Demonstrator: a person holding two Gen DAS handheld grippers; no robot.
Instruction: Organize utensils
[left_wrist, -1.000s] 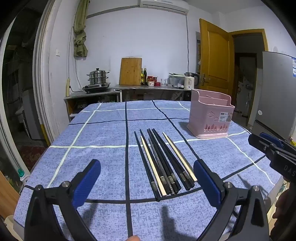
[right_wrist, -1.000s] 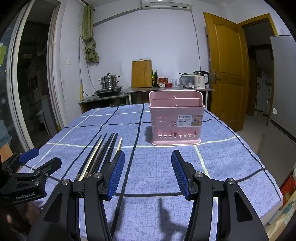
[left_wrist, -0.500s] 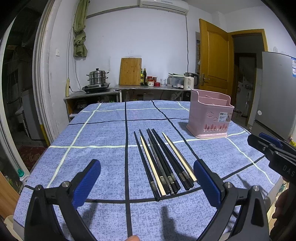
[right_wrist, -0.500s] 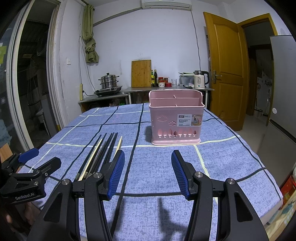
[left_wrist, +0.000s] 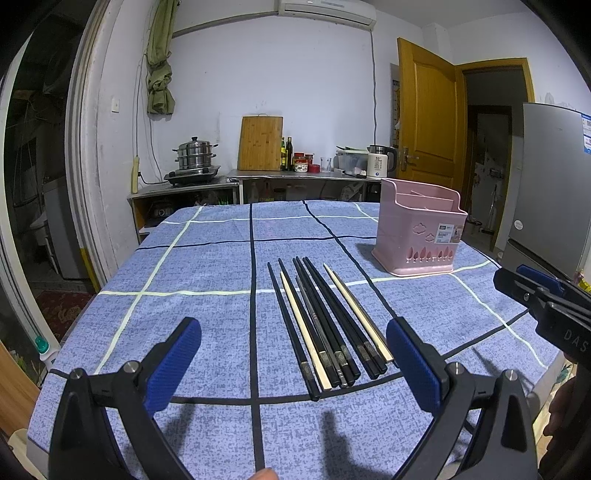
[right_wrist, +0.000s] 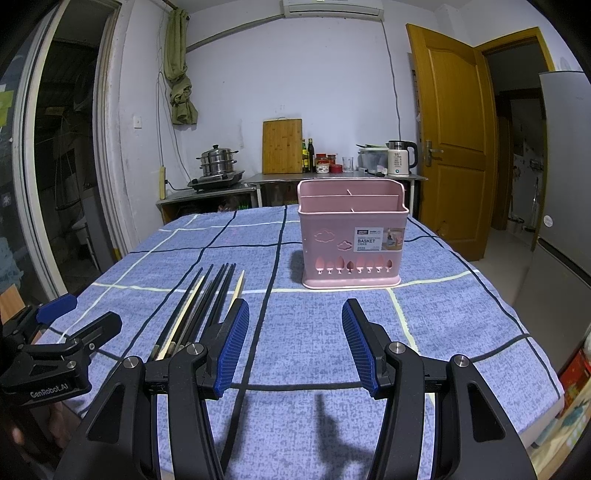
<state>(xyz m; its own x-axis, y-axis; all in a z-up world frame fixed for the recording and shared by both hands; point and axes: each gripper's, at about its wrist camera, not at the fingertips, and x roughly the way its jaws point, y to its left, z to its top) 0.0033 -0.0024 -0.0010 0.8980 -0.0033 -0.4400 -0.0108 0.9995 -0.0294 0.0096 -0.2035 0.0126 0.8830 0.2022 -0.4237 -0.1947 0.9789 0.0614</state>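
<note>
Nothing is sorted yet: your row of black and pale wooden chopsticks (left_wrist: 327, 325) lies flat near the front edge of the tabletop (left_wrist: 207, 266), and the pink plastic utensil basket (right_wrist: 351, 236) towards the right edge looks empty. Your left tool (left_wrist: 293, 360) and right tool (right_wrist: 295, 343) both hang released, holding nothing. Blue checked cloth covers the tabletop; a kitchen counter stands behind.

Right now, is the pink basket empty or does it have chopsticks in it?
Looks empty: nothing sticks up above the basket rim, and the chopsticks lie on the table.
</note>
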